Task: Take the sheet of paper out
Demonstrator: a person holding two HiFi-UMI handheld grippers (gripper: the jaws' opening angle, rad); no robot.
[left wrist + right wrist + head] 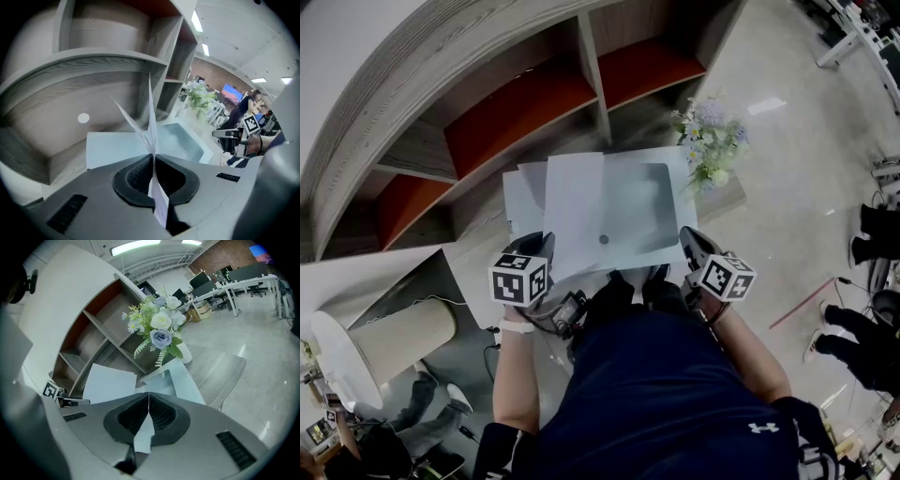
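A white sheet of paper [574,206] sticks up and out at the left of a pale blue see-through folder [642,202] with a round snap. My left gripper [546,246] is shut on the sheet's near left corner. In the left gripper view the sheet [151,122] stands on edge between the closed jaws of the left gripper [153,157], with the folder [180,140] behind it. My right gripper [692,242] is shut on the folder's near right corner. In the right gripper view the folder [183,380] runs out from the right gripper [148,397], and the sheet [110,383] lies to its left.
A grey wooden shelf unit [516,103] with red-backed compartments stands behind the folder. A vase of flowers [710,145] sits at the folder's far right corner on a grey wooden top [220,371]. A pale cylinder [398,342] is at the lower left. People's legs [862,347] show at the right.
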